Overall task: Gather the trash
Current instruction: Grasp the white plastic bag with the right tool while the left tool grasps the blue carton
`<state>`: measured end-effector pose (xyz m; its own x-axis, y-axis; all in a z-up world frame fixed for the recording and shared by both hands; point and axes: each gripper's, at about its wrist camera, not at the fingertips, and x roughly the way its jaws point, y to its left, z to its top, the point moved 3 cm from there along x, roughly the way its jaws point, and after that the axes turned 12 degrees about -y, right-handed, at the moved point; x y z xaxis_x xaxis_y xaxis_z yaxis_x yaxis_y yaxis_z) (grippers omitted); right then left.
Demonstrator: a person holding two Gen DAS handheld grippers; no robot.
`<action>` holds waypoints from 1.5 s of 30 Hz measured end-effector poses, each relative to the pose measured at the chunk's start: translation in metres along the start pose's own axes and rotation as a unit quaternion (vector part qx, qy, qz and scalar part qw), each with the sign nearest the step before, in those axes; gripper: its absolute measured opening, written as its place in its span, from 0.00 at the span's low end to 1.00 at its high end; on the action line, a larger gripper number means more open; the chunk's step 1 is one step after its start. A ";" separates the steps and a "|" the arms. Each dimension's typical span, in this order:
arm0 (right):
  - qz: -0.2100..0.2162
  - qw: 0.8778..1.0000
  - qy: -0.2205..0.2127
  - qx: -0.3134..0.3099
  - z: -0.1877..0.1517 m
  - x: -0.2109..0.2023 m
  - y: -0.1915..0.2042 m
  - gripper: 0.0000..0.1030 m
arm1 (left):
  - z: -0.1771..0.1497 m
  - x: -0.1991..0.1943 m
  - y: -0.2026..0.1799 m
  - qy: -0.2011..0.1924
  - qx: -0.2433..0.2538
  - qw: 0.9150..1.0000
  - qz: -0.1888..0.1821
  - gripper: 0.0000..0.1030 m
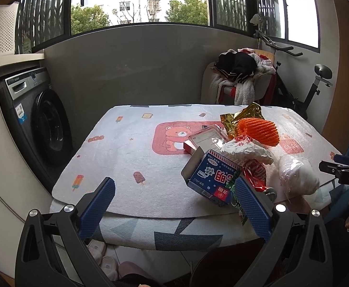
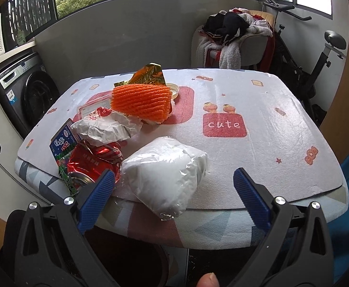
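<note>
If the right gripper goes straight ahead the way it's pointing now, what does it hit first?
Most likely the white plastic-wrapped bundle, lying at the table's near edge between the right gripper's open jaws. Depth is uncertain.

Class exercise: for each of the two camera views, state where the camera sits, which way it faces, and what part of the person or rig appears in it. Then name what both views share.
Left wrist: on the left gripper, facing the table's near-left; open blue fingers show.
Right wrist: on the right gripper, facing the white plastic bundle; open fingers and a thumb tip show.
Shared: orange foam net, blue carton, washing machine.
</note>
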<state>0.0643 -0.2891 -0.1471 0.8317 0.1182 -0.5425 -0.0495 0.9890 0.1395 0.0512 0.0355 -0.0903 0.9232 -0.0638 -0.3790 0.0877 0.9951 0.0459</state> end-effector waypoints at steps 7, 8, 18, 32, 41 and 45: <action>0.017 0.993 0.048 0.110 -0.016 0.063 -0.016 0.95 | -0.015 0.020 -0.001 0.043 -0.015 0.999 -0.008 0.95; 0.023 0.991 0.059 0.119 -0.020 0.070 -0.016 0.95 | -0.017 0.022 0.001 0.050 -0.021 0.998 -0.009 0.95; 0.046 0.992 0.041 0.109 -0.021 0.064 -0.009 0.67 | -0.027 0.036 0.005 0.077 -0.060 0.995 -0.006 0.94; 0.031 0.997 -0.017 0.073 -0.015 0.036 -0.013 0.66 | -0.041 0.082 0.000 0.130 -0.174 0.973 -0.075 0.76; 0.030 0.996 -0.014 0.078 -0.018 0.037 -0.021 0.66 | -0.062 0.143 0.008 0.163 -0.296 0.935 -0.113 0.76; 0.030 0.996 -0.010 0.078 -0.018 0.040 -0.024 0.66 | -0.069 0.160 0.008 0.169 -0.300 0.932 -0.113 0.76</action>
<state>0.0888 -0.3062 -0.1868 0.8410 0.1731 -0.5127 -0.0142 0.9542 0.2988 0.1737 0.0384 -0.2148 0.7273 -0.3497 -0.5905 -0.0532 0.8291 -0.5565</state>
